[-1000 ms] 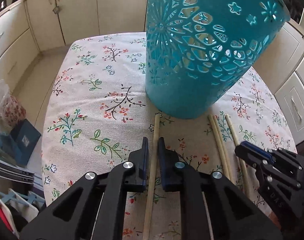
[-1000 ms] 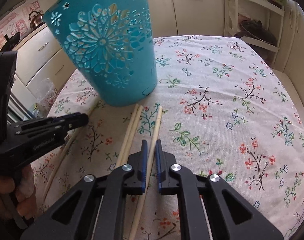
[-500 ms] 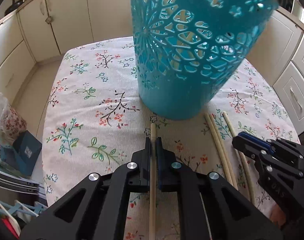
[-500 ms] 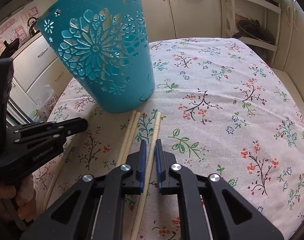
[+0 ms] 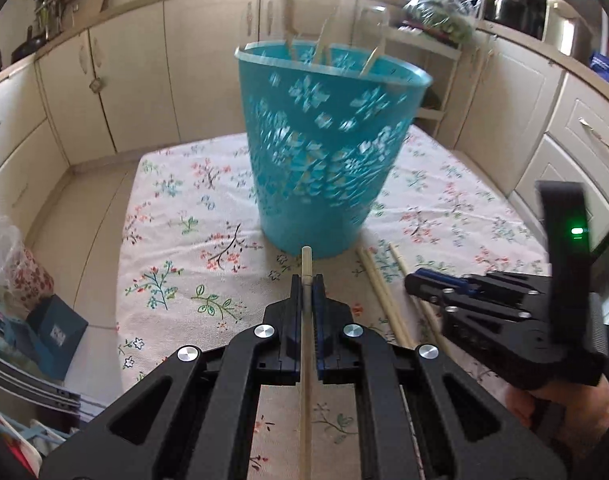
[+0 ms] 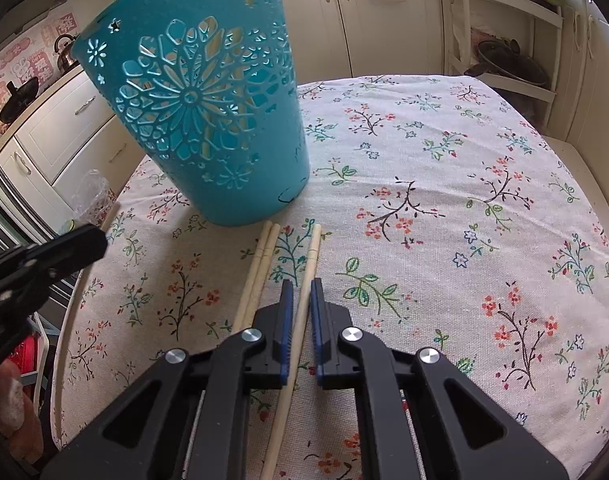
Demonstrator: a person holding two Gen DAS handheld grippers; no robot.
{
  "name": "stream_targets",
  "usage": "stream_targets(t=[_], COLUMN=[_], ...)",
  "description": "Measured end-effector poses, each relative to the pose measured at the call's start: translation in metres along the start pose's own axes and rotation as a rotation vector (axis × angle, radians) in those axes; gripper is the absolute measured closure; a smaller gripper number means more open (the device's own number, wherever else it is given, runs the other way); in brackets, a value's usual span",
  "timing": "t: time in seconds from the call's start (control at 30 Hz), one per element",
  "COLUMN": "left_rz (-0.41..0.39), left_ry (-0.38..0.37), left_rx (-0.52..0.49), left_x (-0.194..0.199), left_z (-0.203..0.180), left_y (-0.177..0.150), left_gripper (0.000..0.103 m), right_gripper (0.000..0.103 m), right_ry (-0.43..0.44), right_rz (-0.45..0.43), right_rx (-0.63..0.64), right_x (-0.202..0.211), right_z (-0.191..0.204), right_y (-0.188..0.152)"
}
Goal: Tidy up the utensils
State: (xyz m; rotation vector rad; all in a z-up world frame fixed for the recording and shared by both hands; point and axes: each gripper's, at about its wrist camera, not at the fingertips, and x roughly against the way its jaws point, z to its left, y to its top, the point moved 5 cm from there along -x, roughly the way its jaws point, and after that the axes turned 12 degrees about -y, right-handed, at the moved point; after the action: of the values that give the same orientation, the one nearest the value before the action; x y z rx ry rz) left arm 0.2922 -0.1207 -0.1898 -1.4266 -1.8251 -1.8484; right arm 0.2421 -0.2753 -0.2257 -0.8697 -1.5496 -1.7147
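The left claw [image 5: 306, 285] pinches one chopstick [image 5: 305, 344]; tip it steeply over the teal basket [image 5: 328, 152] rim. The right claw [image 6: 300, 296] grips another chopstick [image 6: 304, 300] lying on the desk [image 6: 444, 184].

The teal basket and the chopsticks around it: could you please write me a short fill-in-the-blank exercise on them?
1. The left claw is shut on a single ____.
2. The teal basket stands on a ____-patterned tablecloth.
3. Left of the chopstick between the right claw's fingers, ____ more chopsticks lie side by side, touching.
4. Utensil handles stick out of the basket's ____.

Missing words: chopstick; floral; two; top
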Motion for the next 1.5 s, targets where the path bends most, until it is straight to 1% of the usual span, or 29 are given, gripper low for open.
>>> stream_targets(t=[0.27, 0.7, 0.83, 0.9, 1.03, 1.23, 1.4, 1.5], left_rz=[-0.065, -0.124, -0.165, -0.201, -0.247, -0.323, -0.419, -0.478], left_ry=[-0.032, -0.078, -0.121, -0.157, -0.212, -0.245, -0.271, -0.271], left_rx=[-0.025, -0.049, -0.032, -0.026, 0.001, 0.024, 0.041, 0.042], left_x=[0.023, 0.047, 0.062, 0.075, 0.095, 0.115, 0.13, 0.134], left_z=[-0.013, -0.029, -0.029, -0.029, -0.027, -0.026, -0.023, -0.02], left_y=[0.01, 0.02, 0.025, 0.032, 0.045, 0.068, 0.102, 0.124], left_gripper=[0.098, 0.098, 0.098, 0.098, 0.098, 0.098, 0.098, 0.098], right_gripper=[0.095, 0.095, 0.095, 0.095, 0.095, 0.095, 0.095, 0.095], right_ry=[0.002, 0.001, 0.0, 0.001, 0.002, 0.002, 0.002, 0.002], right_rz=[0.0, 0.001, 0.001, 0.001, 0.001, 0.002, 0.002, 0.002], right_rx=[-0.002, -0.003, -0.003, -0.004, -0.004, -0.004, -0.005, -0.005], right_x=[-0.001, -0.001, -0.001, -0.001, -0.001, -0.001, -0.001, -0.001], right_z=[0.0, 0.001, 0.001, 0.001, 0.0, 0.001, 0.001, 0.0], right_y=[0.0, 0.001, 0.001, 0.001, 0.001, 0.001, 0.001, 0.001])
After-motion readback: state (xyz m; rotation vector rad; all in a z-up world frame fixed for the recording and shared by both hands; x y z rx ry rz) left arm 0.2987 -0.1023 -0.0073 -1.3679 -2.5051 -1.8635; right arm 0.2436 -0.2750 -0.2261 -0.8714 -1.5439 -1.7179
